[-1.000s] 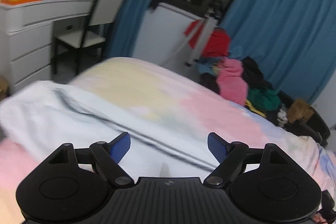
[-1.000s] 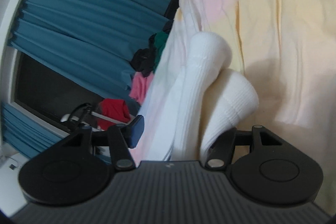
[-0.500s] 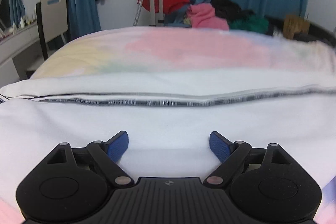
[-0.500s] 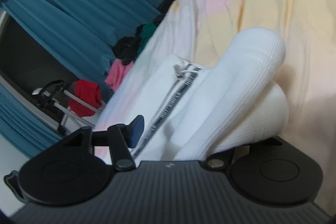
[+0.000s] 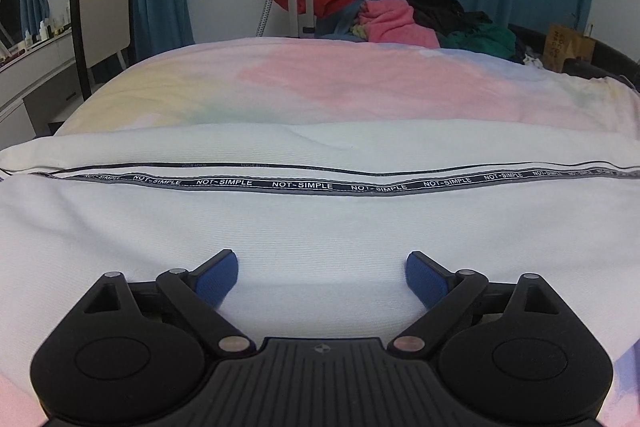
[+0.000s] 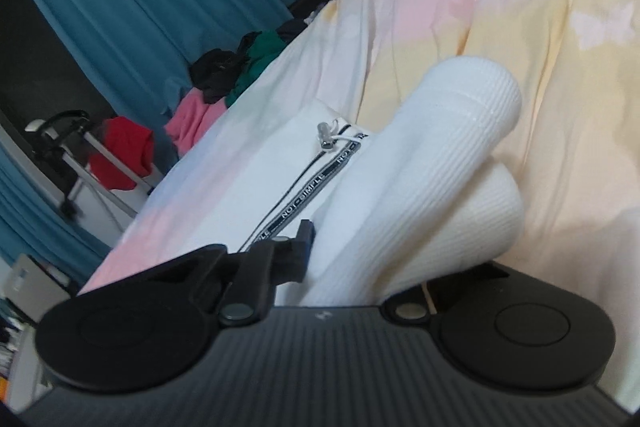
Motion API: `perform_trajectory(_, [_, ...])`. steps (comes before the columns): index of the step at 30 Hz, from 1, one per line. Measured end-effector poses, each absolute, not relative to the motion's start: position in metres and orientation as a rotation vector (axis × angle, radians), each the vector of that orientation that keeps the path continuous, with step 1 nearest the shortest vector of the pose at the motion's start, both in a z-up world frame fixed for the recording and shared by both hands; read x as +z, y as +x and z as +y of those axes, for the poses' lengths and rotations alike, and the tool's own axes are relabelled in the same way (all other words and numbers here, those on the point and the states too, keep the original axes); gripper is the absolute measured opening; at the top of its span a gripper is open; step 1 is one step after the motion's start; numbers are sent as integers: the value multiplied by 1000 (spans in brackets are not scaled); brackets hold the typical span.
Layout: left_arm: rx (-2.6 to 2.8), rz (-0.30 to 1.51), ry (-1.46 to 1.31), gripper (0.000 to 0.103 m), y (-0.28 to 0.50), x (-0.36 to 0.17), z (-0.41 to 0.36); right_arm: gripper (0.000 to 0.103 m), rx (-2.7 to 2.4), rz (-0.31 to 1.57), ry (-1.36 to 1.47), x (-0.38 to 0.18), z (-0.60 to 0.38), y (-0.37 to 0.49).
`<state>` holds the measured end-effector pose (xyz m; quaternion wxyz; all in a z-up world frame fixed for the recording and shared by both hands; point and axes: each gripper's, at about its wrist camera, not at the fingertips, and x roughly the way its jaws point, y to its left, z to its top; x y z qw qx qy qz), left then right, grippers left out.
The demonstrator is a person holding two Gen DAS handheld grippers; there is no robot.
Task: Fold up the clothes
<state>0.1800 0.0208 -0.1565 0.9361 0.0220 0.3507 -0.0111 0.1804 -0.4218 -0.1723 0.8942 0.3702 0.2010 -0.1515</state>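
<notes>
Left gripper (image 5: 322, 273): fingers wide apart, empty, white jacket (image 5: 320, 227) flat on bed (image 5: 360, 83) between and ahead. Right gripper (image 6: 360, 247): fingers look clamped on ribbed cuffs (image 6: 440, 163). I judge the folding early; body unfolded.

The left gripper (image 5: 322, 279) is matte black, its ribbed housing bearing a small round crosshair mark at front centre; two domed discs flank it; silver rivets pin the triangular linkages; the fingers (image 5: 218, 279) carry blue textured pads; the right gripper (image 6: 360, 243) shares this black ribbed build.
</notes>
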Motion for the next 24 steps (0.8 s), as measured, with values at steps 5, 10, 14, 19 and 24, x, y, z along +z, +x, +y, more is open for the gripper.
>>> perform_trajectory(5, [-47, 731, 37, 95, 181, -152, 22, 16, -338, 317, 372, -120, -364, 178])
perform_trajectory(10, [-77, 744, -42, 95, 180, -140, 32, 15, -289, 167, 18, -82, -272, 162])
perform_trajectory(14, [-98, 731, -132, 95, 178, -124, 48, 15, -174, 97, -192, -76, -189, 147])
perform_trajectory(19, [-88, 681, -213, 95, 170, -102, 69, 15, 48, 120, -543, -122, -93, 129])
perform_trajectory(24, [-73, 675, -301, 95, 167, -93, 90, 15, 193, 264, -777, -178, -55, 123])
